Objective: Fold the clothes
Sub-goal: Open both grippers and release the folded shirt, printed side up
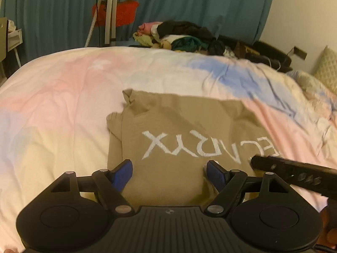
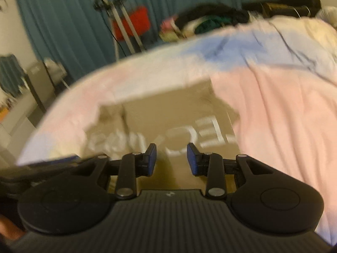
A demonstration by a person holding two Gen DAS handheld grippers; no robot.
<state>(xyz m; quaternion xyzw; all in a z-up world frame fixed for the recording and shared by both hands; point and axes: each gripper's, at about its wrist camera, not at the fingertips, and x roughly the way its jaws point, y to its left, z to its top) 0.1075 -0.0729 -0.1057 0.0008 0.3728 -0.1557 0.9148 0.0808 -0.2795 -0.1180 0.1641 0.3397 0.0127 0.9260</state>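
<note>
Two grippers over tan sweater (image 1: 174, 126) | left fingers (image 1: 124, 170) wide apart, empty | right fingers (image 2: 192, 158) narrower, empty

Teal curtain (image 1: 52, 14); pastel bed (image 1: 63, 97)

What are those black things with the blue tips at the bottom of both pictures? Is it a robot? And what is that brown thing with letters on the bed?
It is not a robot. A person holds a tool in each hand, and each tool has a small camera looking forward along its two fingers. One picture comes from the left hand-held gripper, the other from the right hand-held gripper, so you see each tool's own blue tips at the bottom.

The brown thing is a tan sweater with white letters, already partly folded, lying on a bedspread coloured pink, blue and cream. At the far edge of the bed sits a pile of other clothes.

Both tools are open above the sweater's near edge, and neither is pinching anything. The right picture is blurry.
</note>
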